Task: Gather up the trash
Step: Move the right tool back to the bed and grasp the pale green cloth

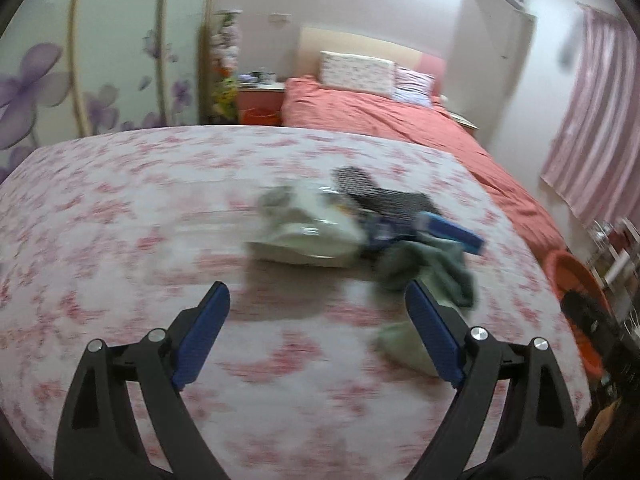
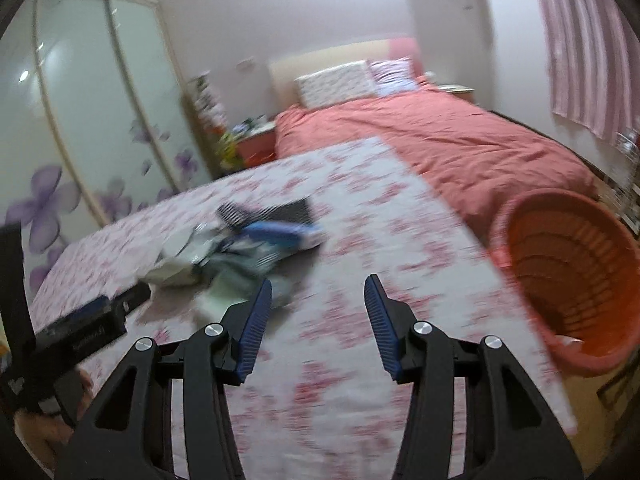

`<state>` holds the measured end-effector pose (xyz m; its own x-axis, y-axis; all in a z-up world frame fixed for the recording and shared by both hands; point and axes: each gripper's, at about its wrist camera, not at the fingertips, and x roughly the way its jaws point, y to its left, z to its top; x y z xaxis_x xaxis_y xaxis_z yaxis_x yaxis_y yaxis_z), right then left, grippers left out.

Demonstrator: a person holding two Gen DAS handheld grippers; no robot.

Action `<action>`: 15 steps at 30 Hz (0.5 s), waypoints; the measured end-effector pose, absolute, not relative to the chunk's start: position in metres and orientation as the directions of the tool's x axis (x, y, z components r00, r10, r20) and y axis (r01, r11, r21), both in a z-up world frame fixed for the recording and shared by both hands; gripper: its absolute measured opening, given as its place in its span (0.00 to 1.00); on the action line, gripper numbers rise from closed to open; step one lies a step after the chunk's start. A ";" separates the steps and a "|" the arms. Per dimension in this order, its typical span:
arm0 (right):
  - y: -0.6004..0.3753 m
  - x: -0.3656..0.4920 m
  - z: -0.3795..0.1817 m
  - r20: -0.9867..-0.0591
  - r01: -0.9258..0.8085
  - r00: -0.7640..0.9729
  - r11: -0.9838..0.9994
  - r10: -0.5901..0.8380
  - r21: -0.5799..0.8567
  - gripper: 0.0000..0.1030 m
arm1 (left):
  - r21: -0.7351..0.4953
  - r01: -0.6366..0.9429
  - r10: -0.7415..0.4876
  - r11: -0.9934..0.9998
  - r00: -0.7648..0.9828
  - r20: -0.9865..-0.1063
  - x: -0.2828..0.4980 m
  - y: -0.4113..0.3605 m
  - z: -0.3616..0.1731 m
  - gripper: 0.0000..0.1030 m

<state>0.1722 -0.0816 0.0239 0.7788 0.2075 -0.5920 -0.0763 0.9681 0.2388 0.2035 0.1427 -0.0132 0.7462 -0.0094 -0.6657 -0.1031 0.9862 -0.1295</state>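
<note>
A blurred heap of trash point(image 1: 360, 228) lies on a table covered with a pink floral cloth point(image 1: 120, 220): a whitish plastic bag point(image 1: 308, 236), a black mesh piece point(image 1: 380, 194), a blue packet point(image 1: 452, 232) and grey-green crumpled scraps point(image 1: 432, 268). My left gripper point(image 1: 316, 296) is open and empty, just short of the heap. The heap also shows in the right wrist view point(image 2: 240, 244). My right gripper point(image 2: 318, 290) is open and empty, to the right of the heap. The left gripper's body point(image 2: 84, 328) shows at the left edge there.
An orange plastic basket point(image 2: 580, 280) stands off the table's right edge, also seen in the left wrist view point(image 1: 576, 300). Behind the table is a bed with a coral cover point(image 2: 440, 140), pillows, a nightstand point(image 1: 260, 98), a flowered wardrobe point(image 2: 80, 120) and pink curtains point(image 1: 600, 120).
</note>
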 end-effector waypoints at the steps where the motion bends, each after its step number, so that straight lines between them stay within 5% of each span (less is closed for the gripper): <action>1: -0.074 0.174 0.022 -0.597 -0.088 0.773 0.968 0.215 0.234 0.46 | -0.126 -0.115 0.002 0.985 0.748 -0.664 0.203 0.150 -0.013 0.85; 15: 0.014 0.203 -0.013 -0.723 -0.214 0.639 0.963 0.264 0.163 0.33 | -0.130 -0.183 0.049 0.974 0.740 -0.671 0.193 0.197 -0.021 0.85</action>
<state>0.2030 0.0138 -0.0127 0.6386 0.2642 -0.7228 -0.2137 0.9632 0.1633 0.1933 0.1969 -0.0208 0.7399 0.0490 -0.6709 -0.1827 0.9745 -0.1303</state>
